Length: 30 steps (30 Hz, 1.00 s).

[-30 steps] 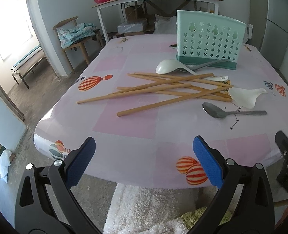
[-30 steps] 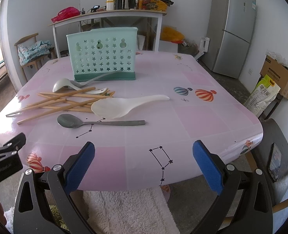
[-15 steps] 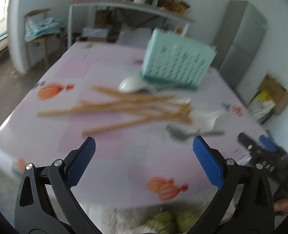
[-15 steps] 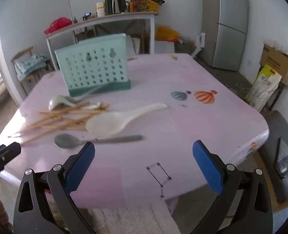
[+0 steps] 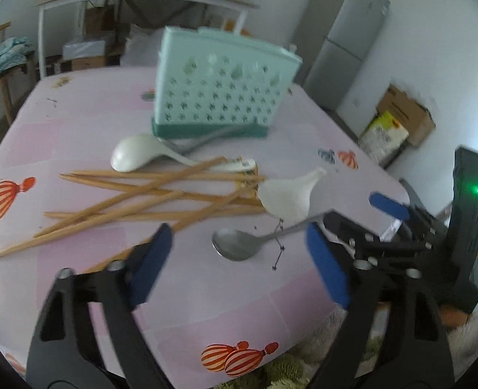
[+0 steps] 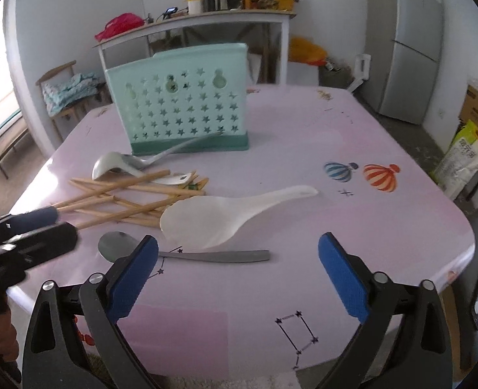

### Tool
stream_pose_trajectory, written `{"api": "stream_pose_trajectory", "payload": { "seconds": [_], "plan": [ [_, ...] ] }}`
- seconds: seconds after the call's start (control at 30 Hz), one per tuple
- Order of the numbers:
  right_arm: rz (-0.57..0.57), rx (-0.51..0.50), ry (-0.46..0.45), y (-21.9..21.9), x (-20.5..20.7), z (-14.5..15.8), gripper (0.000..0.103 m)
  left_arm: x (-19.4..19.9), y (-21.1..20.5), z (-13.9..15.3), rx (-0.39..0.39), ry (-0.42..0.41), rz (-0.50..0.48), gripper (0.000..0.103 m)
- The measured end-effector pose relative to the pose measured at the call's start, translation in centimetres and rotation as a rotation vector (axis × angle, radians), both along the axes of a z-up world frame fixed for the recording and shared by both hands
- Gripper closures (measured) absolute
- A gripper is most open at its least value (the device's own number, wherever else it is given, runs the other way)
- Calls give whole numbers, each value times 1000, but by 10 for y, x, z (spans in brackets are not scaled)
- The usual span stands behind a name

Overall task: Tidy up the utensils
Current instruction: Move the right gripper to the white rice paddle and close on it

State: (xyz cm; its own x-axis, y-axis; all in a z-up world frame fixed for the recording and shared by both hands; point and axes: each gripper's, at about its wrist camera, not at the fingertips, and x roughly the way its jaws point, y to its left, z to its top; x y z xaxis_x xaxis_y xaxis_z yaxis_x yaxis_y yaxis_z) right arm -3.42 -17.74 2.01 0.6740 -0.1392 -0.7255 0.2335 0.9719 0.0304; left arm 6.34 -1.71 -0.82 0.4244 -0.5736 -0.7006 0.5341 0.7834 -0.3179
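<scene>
Hovering: 2 spread claws [image 5: 239, 259] [image 6: 239, 278] above spoon [image 6: 187, 253].

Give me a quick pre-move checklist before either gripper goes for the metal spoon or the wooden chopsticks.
1. Left gripper open and holding nothing: ok.
2. Right gripper open and holding nothing: ok.
3. Grey metal spoon lying free on the pink tablecloth, handle unobstructed: ok; only the white plastic rice paddle lies close behind it.
4. Wooden chopsticks separated for a single pick: not ok, they are piled and crossed.
5. Mint-green star-perforated utensil holder upright: ok.
6. Holder compartments free inside: cannot tell, interior hidden.
</scene>
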Motion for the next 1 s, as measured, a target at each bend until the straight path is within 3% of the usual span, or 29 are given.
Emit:
{"api": "stream_pose_trajectory", "payload": {
  "seconds": [0.07, 0.13, 0.27, 0.3, 0.4, 0.57, 0.83, 0.97, 1.0],
  "plan": [
    [11, 10, -5, -2, 2, -1, 16, 3, -4, -8, -6, 50, -27, 45],
    [13, 17, -22, -4, 1, 0, 28, 7, -5, -16, -2, 86, -34, 54],
    [3, -8, -106, -7, -8, 8, 32, 17, -6, -30, 17, 154, -29, 70],
    [-1, -20, -124, -8, -10, 11, 31, 20, -6, -35, 21, 176, -24, 75],
    [11, -95, -180, -5, -15, 19, 7, 26, -5, -44, 23, 218, -12, 85],
    [42, -105, -221, -4, -25, 29, 6, 31, -1, -47, 7, 233, 19, 92],
    [22, -76, -178, -6, -33, 31, 6, 33, 2, -47, -28, 221, 96, 98],
    [6, -81, -184, -8, -36, 36, 16, 29, 13, -38, -58, 212, 116, 100],
    [0, -90, -186, -8, -36, 37, 22, 27, 19, -33, -64, 204, 126, 101]
  ]
}}
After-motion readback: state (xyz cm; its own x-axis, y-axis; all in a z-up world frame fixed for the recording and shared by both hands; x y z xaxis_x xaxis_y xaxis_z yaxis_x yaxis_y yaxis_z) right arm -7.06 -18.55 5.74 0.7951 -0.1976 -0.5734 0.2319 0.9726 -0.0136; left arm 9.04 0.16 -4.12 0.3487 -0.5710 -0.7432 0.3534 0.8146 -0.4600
